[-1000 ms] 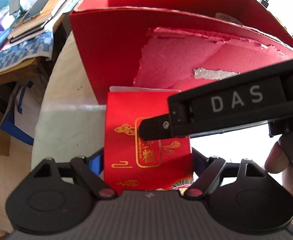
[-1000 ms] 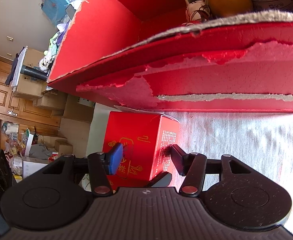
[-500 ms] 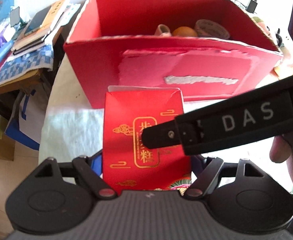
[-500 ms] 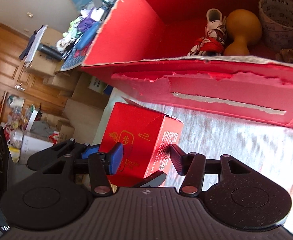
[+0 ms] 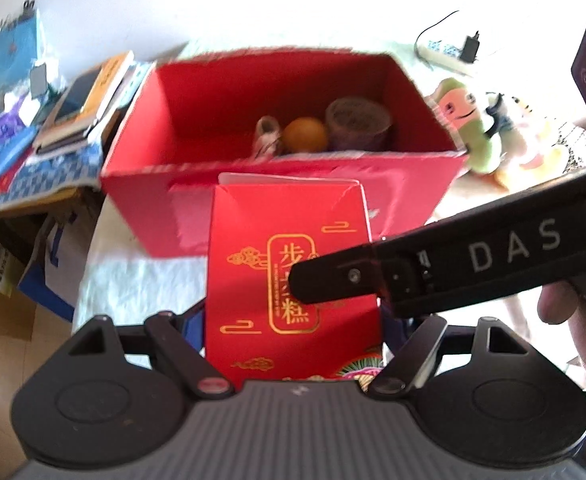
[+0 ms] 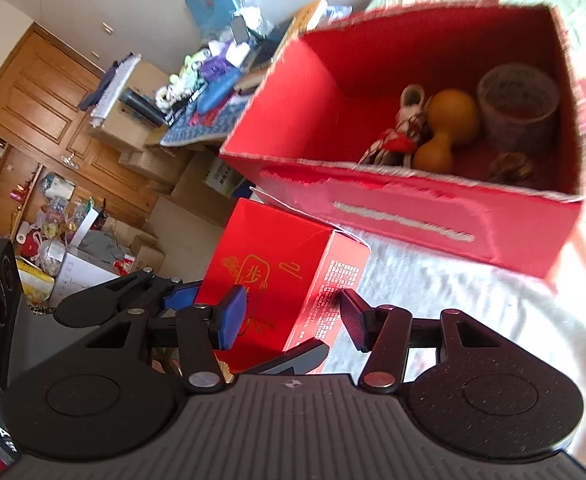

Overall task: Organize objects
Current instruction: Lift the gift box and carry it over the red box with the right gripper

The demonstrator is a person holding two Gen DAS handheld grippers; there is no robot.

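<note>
A small red carton with gold lettering (image 5: 293,240) hangs in the air in front of the big open red box (image 5: 285,160). My left gripper (image 5: 293,332) is shut on the carton's two sides. My right gripper (image 6: 293,316) is shut on the same carton (image 6: 277,248), its blue pad on the lettered face and its black pad on the printed side. Its black finger (image 5: 413,276) lies across the carton's front in the left wrist view. Inside the big box (image 6: 413,176) lie an orange gourd (image 6: 449,120), a tape roll (image 6: 517,104), a red-and-white cloth figure (image 6: 405,128) and a pine cone (image 6: 513,164).
A white cloth (image 6: 433,280) covers the table under the box. Plush toys (image 5: 477,120) lie right of the box, with a power strip (image 5: 449,56) behind. Books and clutter (image 5: 89,100) are stacked on the left, cardboard boxes below on the floor.
Both grippers have risen with the small carton held between them. The big box now sits lower in both views, and its inside shows from above.
</note>
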